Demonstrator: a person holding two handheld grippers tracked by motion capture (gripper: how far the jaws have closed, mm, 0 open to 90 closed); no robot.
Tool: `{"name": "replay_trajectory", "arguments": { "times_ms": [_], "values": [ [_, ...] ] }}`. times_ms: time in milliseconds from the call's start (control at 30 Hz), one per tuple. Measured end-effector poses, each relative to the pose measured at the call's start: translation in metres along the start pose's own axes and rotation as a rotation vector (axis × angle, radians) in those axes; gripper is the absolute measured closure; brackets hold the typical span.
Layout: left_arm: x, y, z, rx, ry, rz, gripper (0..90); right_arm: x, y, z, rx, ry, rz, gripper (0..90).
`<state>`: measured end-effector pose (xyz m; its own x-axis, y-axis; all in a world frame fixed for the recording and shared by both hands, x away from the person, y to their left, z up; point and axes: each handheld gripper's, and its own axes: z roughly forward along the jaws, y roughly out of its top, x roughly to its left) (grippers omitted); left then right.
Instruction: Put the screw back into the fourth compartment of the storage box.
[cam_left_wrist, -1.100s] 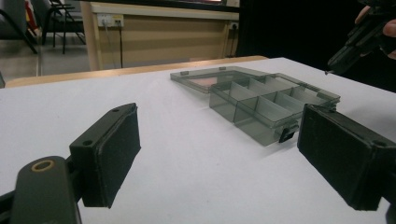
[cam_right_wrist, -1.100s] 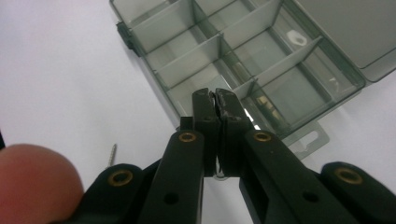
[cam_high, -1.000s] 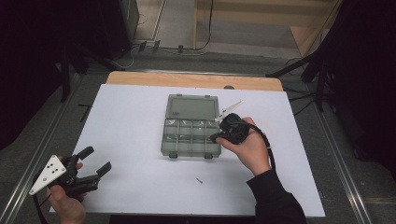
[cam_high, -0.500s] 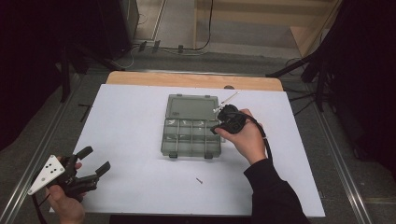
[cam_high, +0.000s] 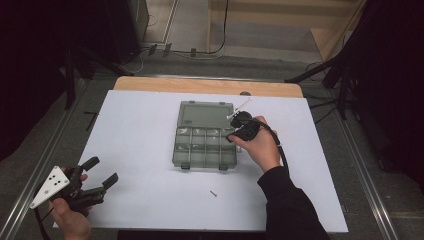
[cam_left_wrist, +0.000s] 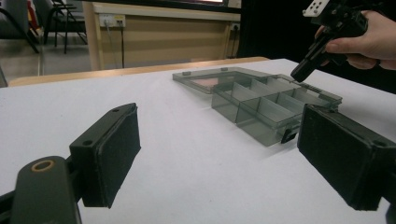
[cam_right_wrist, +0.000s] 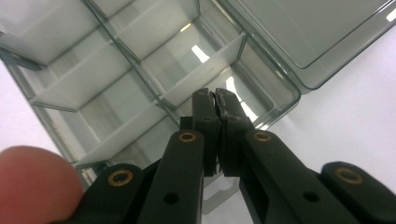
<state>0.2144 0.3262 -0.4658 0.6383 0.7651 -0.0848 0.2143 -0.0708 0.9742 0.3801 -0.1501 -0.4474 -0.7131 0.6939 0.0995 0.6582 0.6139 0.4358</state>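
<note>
White sheet (cam_high: 150, 150) over wooden table, dark room behind.

High view: clear organizer box (cam_high: 205, 142) mid-table, lid flat open toward far edge. Right gripper (cam_high: 239, 126) at box's right end compartment. Left gripper (cam_high: 95, 184) idle at near-left corner, jaws spread. Small screw (cam_high: 213, 193) loose just in front of box.

Left gripper view: jaws wide apart, empty; box (cam_left_wrist: 275, 105) ahead.

Right gripper view: jaws pressed together over end compartment (cam_right_wrist: 252, 100); anything pinched — cannot tell.

Likely mid-sorting, at drop or pick. Next probably: fetch screw, needing a fine pinch.
</note>
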Motion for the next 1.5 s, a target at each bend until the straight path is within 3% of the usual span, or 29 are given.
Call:
{"name": "replay_trajectory", "arguments": {
  "times_ms": [267,367,400,433,533,800,867,933,1000,1067,1100,1300,1500],
  "values": [
    [0.000,0.000,0.000,-0.004,0.003,-0.005,13.3,-0.004,0.001,0.008,-0.003,-0.008,0.006,88.9],
    [0.000,0.000,0.000,-0.007,0.002,-0.006,13.3,-0.006,0.000,0.007,-0.009,0.005,0.021,76.4],
    [0.000,0.000,0.000,-0.007,0.002,-0.006,13.3,-0.006,0.000,0.007,-0.009,0.005,0.021,76.4],
    [0.000,0.000,0.000,-0.006,0.004,-0.007,13.3,-0.004,0.000,0.005,-0.017,0.008,0.019,69.6],
    [0.000,0.000,0.000,-0.004,0.002,-0.005,13.3,-0.002,-0.001,0.000,-0.027,0.032,0.019,64.0],
    [0.000,0.000,0.000,-0.003,0.001,-0.001,13.3,0.010,-0.003,-0.011,-0.055,0.043,0.008,49.8],
    [-0.001,0.000,0.000,-0.002,0.001,-0.001,13.3,0.017,-0.006,-0.016,-0.085,0.041,-0.001,32.2],
    [-0.001,0.000,0.000,-0.002,0.001,-0.001,13.3,0.021,-0.009,-0.017,-0.093,0.048,0.007,20.8],
    [-0.001,0.000,0.000,-0.002,0.001,-0.001,13.3,0.025,-0.012,-0.018,-0.095,0.027,0.019,13.5],
    [-0.001,0.000,0.000,-0.002,0.001,-0.002,13.3,0.030,-0.017,-0.021,-0.114,-0.025,0.027,11.7],
    [-0.001,0.000,0.000,-0.002,0.001,-0.002,13.3,0.031,-0.019,-0.022,-0.121,-0.029,0.038,11.8],
    [-0.001,0.000,0.000,0.001,-0.001,0.002,13.3,0.038,-0.032,-0.027,-0.147,0.003,0.064,17.3],
    [-0.002,0.000,0.001,0.001,-0.001,0.004,13.3,0.052,-0.041,-0.027,-0.152,-0.013,0.051,18.1]
  ]
}}
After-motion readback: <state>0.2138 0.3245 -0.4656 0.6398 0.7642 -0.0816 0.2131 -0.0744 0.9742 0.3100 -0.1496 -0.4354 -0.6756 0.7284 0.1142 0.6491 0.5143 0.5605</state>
